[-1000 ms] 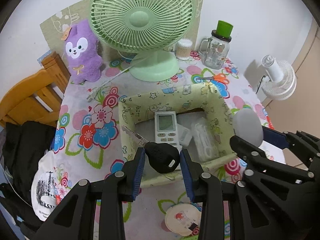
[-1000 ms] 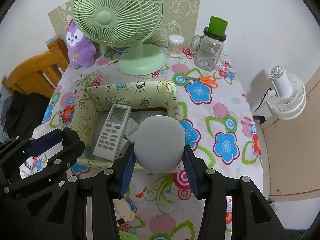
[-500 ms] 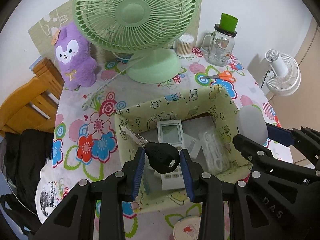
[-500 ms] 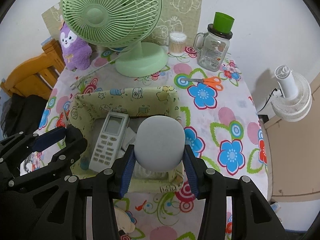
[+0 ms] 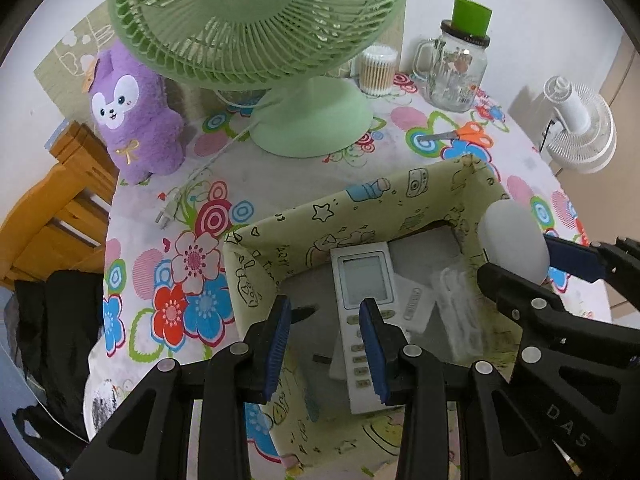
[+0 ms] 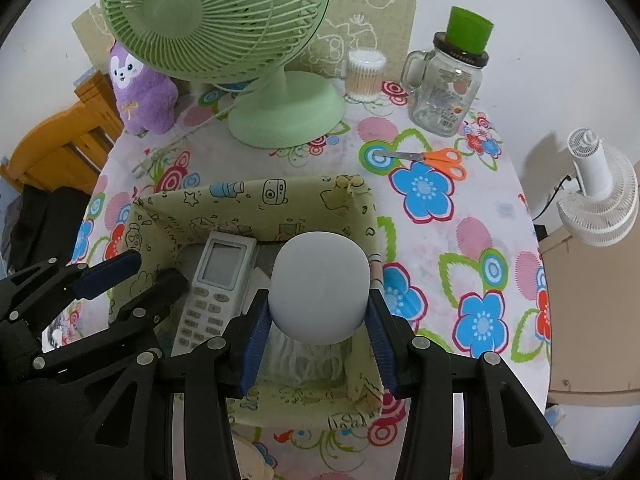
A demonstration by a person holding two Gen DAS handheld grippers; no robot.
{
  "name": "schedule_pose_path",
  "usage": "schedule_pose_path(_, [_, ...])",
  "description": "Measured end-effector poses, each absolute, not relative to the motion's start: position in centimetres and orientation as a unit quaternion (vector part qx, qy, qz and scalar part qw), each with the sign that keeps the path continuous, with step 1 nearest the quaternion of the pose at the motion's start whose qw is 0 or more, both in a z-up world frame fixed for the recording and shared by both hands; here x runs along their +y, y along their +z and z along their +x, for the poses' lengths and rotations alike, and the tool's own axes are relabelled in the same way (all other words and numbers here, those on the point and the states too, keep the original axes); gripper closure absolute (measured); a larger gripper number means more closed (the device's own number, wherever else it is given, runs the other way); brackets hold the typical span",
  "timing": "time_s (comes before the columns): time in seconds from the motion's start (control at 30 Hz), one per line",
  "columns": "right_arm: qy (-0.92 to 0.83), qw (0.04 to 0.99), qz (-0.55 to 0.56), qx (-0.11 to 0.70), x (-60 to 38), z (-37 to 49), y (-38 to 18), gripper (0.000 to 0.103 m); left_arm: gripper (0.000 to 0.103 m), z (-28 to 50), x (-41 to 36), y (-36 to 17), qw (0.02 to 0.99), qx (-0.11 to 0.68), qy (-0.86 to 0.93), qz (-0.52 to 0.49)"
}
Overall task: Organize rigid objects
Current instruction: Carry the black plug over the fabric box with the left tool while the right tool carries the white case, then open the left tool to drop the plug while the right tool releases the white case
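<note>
A pale green box with cartoon drawings stands on the flowered table. In it lie a white remote and a clear plastic pack. My left gripper hangs over the box's left half, jaws apart with nothing between them. A dark bit shows beside its left finger; I cannot tell what it is. My right gripper is shut on a white rounded device above the box's right side.
Behind the box stand a green fan, a purple plush, a tub of cotton swabs and a glass jar mug. Orange scissors lie to the right. A wooden chair flanks the table's left, a white fan its right.
Both grippers have moved forward and down over the box. The black key that sat between the left gripper's fingers is no longer there. The white device stays in the right gripper.
</note>
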State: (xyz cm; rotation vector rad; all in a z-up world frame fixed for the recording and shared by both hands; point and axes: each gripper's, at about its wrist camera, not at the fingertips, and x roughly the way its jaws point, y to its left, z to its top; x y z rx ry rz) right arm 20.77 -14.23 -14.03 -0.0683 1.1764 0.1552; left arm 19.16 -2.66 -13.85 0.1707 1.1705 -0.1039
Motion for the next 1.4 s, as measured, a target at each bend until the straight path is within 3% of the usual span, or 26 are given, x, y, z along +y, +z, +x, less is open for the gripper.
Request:
schedule_pose_path(0.17, [0.072,0.826,-0.035,0.558,-14.1,21.5,-14.6,0.053,0.056,19.6,-2.5,-14.4,0.826,0.554,-0.043,0.091])
schedule_pose_path(0.3, [0.073,0.825,-0.035,0.559,-14.1,21.8,-14.7,0.053,0.03,19.5,-2.6,-14.6,0.823,0.557,-0.062,0.087])
schedule_pose_path(0.5, [0.078,0.823,-0.04,0.561,-13.8,22.2,-15.0,0.053,0.009,18.8,-4.0,-14.5,0.825,0.549,-0.067,0.116])
schedule_pose_path(1.07, [0.082,0.825,-0.039,0.558,-13.0,23.7,-16.2,0.052,0.001,19.7,-3.7,-14.6,0.818,0.566,-0.065,0.077])
schedule_pose_path(1.2, [0.09,0.832,-0.029,0.547,-12.9,23.9,-15.9,0.026,0.0,20.0,-3.7,-14.5,0.816,0.57,-0.063,0.068])
schedule_pose_path(1.4, [0.095,0.832,-0.025,0.546,-12.7,23.6,-15.6,0.019,0.0,19.7,-3.8,-14.5,0.815,0.572,-0.062,0.072])
